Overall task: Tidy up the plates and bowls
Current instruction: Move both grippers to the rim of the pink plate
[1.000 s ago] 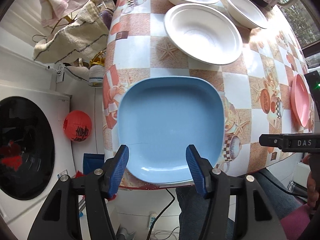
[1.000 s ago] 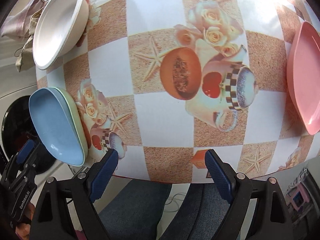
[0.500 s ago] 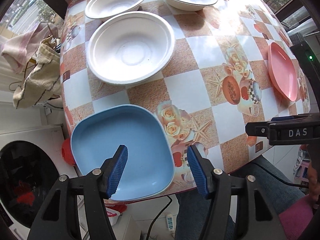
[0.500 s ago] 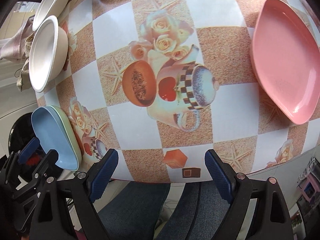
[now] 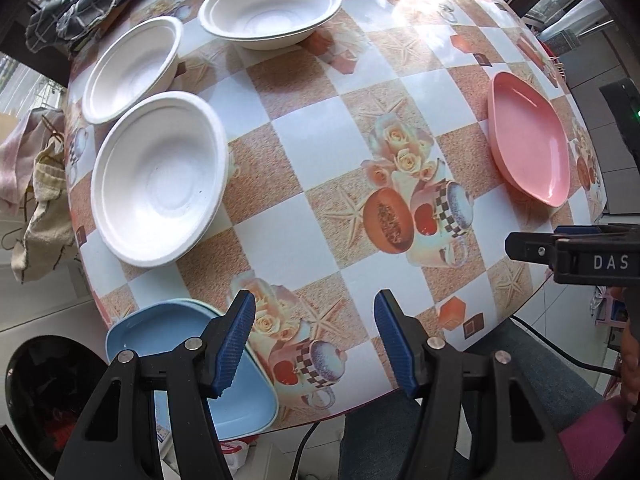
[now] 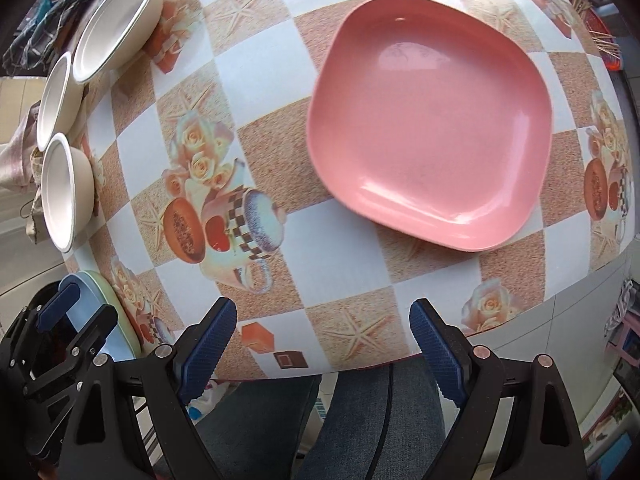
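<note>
The round table with its checkered, rose-printed oilcloth (image 5: pixel 332 148) carries everything. Near its right edge lies the square pink plastic plate (image 6: pixel 430 120); the square blue plastic plate (image 5: pixel 240 396), stacked on a pale green one (image 6: pixel 116 304), overhangs the near-left edge. Three white paper bowls (image 5: pixel 160 178) sit along the left. The right gripper (image 6: pixel 320 348) gapes wide and empty short of the pink plate; the left gripper (image 5: pixel 314 340) is half open, holding nothing. Risks: a glancing grab could push the pink plate off the edge, and a bump could tip the overhanging stack.

Sunlit checkered tablecloth (image 5: pixel 332 148), tiled floor (image 5: pixel 44 312)
</note>
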The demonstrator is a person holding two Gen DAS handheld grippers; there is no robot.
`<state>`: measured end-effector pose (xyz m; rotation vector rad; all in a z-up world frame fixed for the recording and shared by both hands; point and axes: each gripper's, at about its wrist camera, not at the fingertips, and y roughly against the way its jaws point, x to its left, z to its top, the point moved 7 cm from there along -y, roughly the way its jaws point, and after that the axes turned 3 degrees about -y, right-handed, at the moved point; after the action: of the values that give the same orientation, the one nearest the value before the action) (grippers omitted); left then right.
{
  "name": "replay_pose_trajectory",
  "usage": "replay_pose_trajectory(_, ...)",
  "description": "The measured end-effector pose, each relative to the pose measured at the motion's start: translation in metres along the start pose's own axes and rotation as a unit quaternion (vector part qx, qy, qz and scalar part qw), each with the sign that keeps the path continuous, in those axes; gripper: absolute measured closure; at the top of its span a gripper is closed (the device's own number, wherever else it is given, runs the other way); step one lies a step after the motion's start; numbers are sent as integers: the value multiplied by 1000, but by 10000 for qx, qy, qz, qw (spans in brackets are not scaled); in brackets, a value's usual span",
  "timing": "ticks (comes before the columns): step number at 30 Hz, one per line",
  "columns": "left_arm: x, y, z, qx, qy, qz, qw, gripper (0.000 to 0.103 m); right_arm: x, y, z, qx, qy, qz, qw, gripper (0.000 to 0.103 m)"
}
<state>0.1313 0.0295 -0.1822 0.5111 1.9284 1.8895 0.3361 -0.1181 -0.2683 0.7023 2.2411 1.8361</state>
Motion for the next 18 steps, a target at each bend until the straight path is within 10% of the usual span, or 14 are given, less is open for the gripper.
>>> replay_pose_trajectory(18, -106, -12, 103, 8, -864, 25, 9963, 37, -193, 64, 34, -337, -1611, -16, 9864, 14)
